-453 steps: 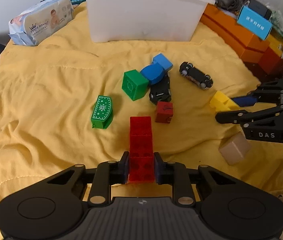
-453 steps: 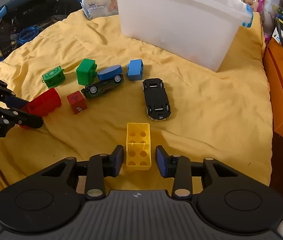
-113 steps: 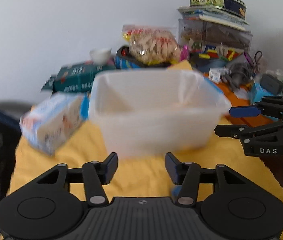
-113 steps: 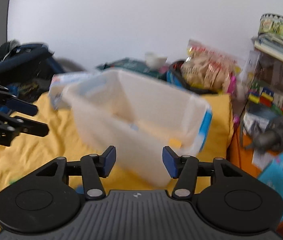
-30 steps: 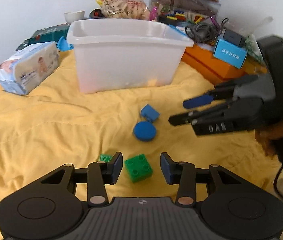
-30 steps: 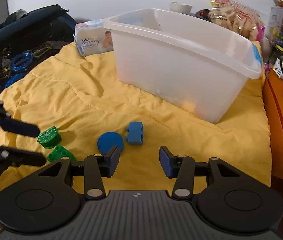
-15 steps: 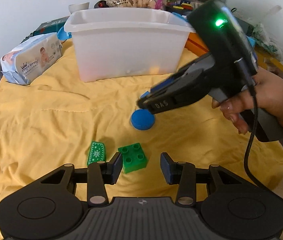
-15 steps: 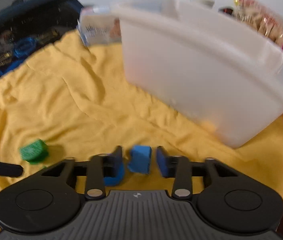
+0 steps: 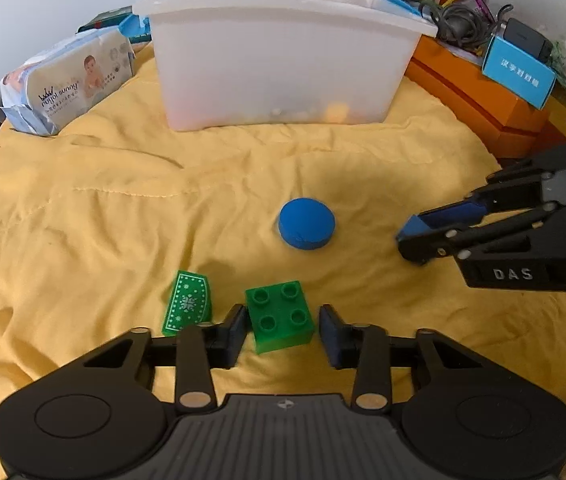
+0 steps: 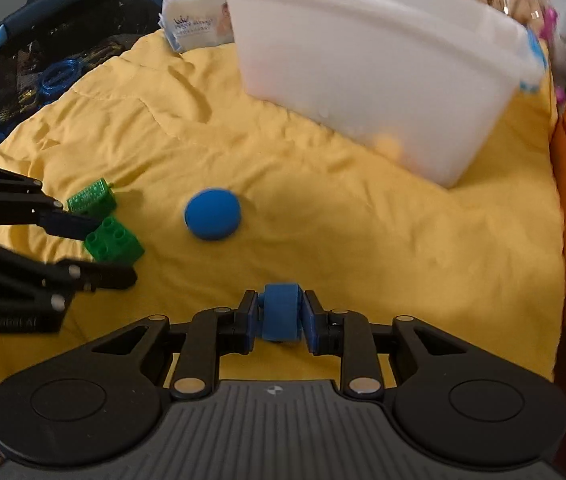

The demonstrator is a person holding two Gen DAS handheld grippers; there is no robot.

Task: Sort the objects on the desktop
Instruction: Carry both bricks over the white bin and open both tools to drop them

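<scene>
Green four-stud plastic brick (image 9: 281, 317) is what my left gripper (image 9: 283, 330) is about to take: it lies on the yellow quilted blanket (image 9: 103, 208), well in front of the white translucent plastic bin (image 9: 279, 60), and sits between my left fingers, which stand apart. The left pad looks to be touching or nearly touching the brick's side; the right pad has a gap. The brick is turned a little askew to the fingers, so I judge it best to twist the wrist slightly until the pads face its flat sides, then close slowly so it does not pivot out.

Just beside the brick, on its left, lies the small green patterned block (image 9: 187, 302), close to my left finger. I should keep that finger from dragging it along as I close and lift. The blanket is soft and wrinkled, so I would lift straight up rather than scoop.

My right gripper (image 10: 281, 316) is clamped on a small blue plastic block (image 10: 281, 312), held clear of the blanket, in front of the bin and off toward its right end. From the left wrist view I cannot make out the block itself between those fingers. It should go over the bin's rim before letting go. A blue round flat disc (image 9: 307, 228) rests on the blanket between the green brick and the bin, left for a later pick.
</scene>
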